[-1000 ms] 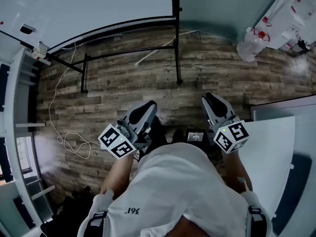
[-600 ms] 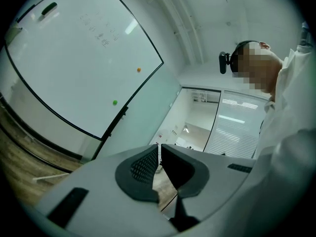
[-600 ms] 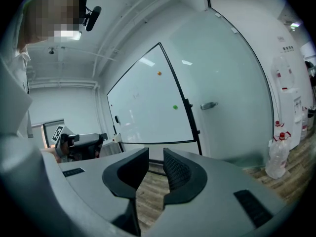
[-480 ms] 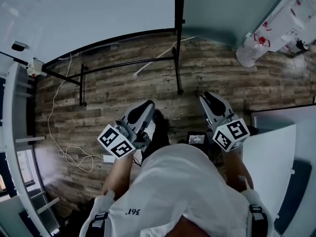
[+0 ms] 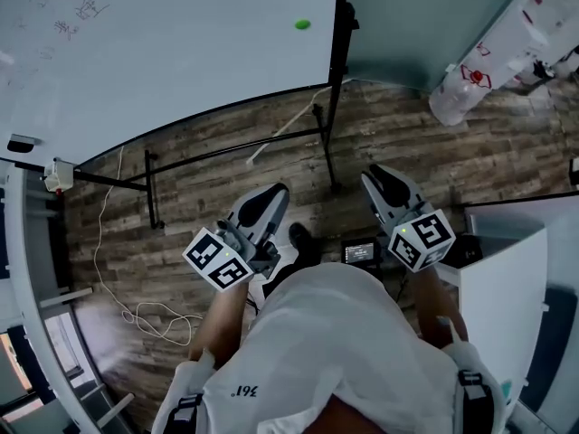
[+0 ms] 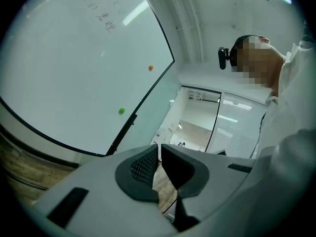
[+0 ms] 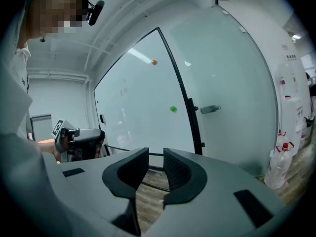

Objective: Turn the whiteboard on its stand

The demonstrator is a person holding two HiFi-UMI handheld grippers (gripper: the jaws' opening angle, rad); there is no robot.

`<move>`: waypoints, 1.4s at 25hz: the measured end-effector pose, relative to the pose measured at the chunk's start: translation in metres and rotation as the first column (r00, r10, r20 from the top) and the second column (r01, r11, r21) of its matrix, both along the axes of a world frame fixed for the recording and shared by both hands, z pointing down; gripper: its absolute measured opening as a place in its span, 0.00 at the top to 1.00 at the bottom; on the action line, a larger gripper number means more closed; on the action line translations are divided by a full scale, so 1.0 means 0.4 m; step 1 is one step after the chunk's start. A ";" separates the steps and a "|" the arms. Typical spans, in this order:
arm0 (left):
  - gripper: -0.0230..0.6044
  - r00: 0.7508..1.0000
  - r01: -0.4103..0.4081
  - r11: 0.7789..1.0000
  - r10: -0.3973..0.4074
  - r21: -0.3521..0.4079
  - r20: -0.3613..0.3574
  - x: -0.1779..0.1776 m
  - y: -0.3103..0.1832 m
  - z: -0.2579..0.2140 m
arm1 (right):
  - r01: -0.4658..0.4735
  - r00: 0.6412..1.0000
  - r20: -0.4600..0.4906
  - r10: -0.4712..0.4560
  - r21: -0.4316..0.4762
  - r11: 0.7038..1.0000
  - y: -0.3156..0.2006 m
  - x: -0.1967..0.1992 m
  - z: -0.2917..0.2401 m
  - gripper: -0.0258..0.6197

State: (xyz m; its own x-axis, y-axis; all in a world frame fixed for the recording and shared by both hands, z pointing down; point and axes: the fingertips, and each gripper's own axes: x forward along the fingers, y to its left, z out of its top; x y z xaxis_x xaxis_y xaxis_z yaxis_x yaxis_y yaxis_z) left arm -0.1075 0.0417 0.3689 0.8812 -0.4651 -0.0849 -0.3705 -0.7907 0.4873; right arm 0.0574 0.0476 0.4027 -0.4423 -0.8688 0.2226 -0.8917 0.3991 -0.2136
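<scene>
The whiteboard (image 5: 163,52) stands on its black stand (image 5: 336,107) at the far left, with a green magnet (image 5: 302,24) near its right edge. The left tool (image 5: 270,199) has its jaws pressed together on nothing. The right tool (image 5: 380,181) has its jaws spread and empty. The 2 tools hang over the wood floor (image 5: 434,161), clear of the board.

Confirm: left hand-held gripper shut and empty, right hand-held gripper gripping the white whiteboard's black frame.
Wrong: the right hand-held gripper is open and empty, short of the black frame of the white whiteboard (right gripper view). The left hand-held gripper is shut, empty.
</scene>
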 end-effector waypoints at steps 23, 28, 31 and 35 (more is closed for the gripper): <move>0.94 0.999 -0.024 0.999 0.023 0.045 0.026 0.077 -0.237 -0.005 | -0.022 0.999 -0.044 0.023 0.023 1.000 -0.279 0.080 -0.011 0.81; 0.94 0.999 0.041 0.998 -0.043 0.051 0.029 0.142 -0.296 -0.018 | 0.047 0.998 -0.051 -0.045 0.028 0.998 -0.357 0.134 -0.028 0.80; 0.94 0.994 0.097 0.994 -0.099 0.045 0.036 0.175 -0.337 -0.022 | 0.094 0.994 -0.063 -0.092 0.028 0.995 -0.399 0.162 -0.034 0.80; 0.94 0.984 0.171 0.985 -0.173 0.038 0.048 0.219 -0.387 -0.025 | 0.155 0.986 -0.074 -0.152 0.039 0.987 -0.453 0.207 -0.048 0.79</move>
State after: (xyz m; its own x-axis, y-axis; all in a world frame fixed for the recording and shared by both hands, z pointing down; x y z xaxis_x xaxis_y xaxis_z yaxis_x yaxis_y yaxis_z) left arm -0.0199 -0.1129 0.3591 0.7920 -0.6075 -0.0603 -0.5258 -0.7290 0.4383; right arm 0.1400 -0.1336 0.3834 -0.5558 -0.8014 0.2209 -0.8312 0.5403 -0.1312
